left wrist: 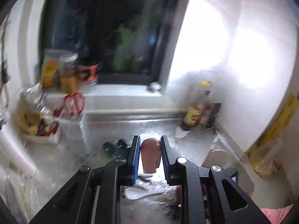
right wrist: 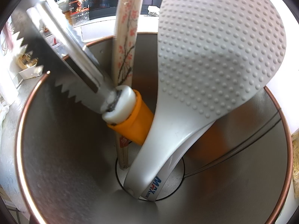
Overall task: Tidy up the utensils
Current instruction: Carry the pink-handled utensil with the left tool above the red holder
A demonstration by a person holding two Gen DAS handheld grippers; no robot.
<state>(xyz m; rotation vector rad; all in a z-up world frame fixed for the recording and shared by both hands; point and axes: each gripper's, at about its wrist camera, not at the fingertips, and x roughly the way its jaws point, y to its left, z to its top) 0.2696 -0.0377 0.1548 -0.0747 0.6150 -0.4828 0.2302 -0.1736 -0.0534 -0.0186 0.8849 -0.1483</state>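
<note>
**Q:** Kitchen counter, seen from 2 wrist cams — what's the left one got?

**A:** Left gripper (left wrist: 150, 157) has its blue pads (left wrist: 136, 158) set narrow, w/ a pinkish-brown utensil handle (left wrist: 151, 154) clamped between them. Handle points back toward the cam, its flat cut end nearest the lens; the rest of the utensil is hidden behind the handle. It's held up above a pale speckled countertop (left wrist: 130, 130). View is blurry.

**Q:** What's under & around it?

**A:** White ceramic spoon (left wrist: 138, 193) lies on the counter below the gripper. Red wire whisk (left wrist: 74, 103) stands in a white box at left, near jars (left wrist: 69, 72) on the sill of a dark window (left wrist: 104, 28). Sauce bottle (left wrist: 193, 114) sits in the far right corner by white tiles.

**Q:** And the right cam?

**A:** Looks steeply down into a round metal holder (right wrist: 56, 158) w/ a copper-coloured rim. Inside, upright & leaning: grey dimpled rice paddle (right wrist: 214, 59) w/ "MAX" on its handle, a serrated blade tool (right wrist: 61, 61) w/ white-&-orange handle, & floral-print chopsticks (right wrist: 127, 43) btwn them at the back.

**Q:** Right fingers?

**A:** Right gripper isn't visible in either view, so can't tell how its fingers are set or if they grip anything.
</note>
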